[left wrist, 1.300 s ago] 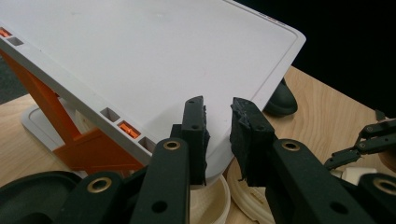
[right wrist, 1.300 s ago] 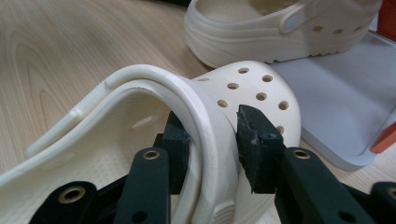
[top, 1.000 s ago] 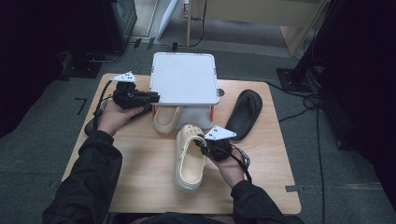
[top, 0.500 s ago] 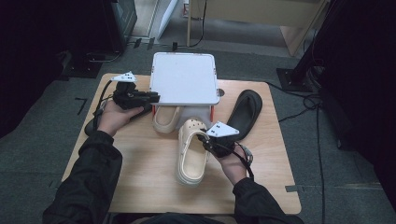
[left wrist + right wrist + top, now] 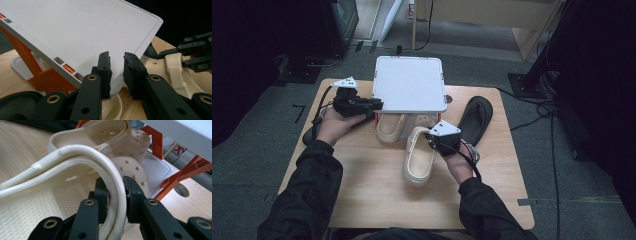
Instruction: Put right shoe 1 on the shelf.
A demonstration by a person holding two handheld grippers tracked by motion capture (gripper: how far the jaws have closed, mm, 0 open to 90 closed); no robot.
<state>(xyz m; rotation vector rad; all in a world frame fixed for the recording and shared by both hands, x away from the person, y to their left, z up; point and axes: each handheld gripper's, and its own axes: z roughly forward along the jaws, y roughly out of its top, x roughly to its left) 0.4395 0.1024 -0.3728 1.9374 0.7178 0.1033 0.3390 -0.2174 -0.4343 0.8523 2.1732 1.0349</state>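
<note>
Nearest the person, the right claw (image 5: pixel 439 142) is clamped on the side rim of a cream clog (image 5: pixel 419 155); the right gripper view shows the rim pinched between both pads. This clog lies on the tabletop (image 5: pixel 377 200) just in front of the white shoe rack (image 5: pixel 409 82), its long axis running from the person toward the rack, with the perforated toe at the rack's lower opening and the heel toward the person. Any slide under the rack would probably go along that axis, and the right hand is already on it. A second cream clog (image 5: pixel 389 125) sits partly under the rack, just left of the held one. The left claw (image 5: pixel 374 105) hovers at the rack's left front edge, its pads a little apart with nothing between them. A black slipper (image 5: pixel 474 117) lies to the rack's right.
</note>
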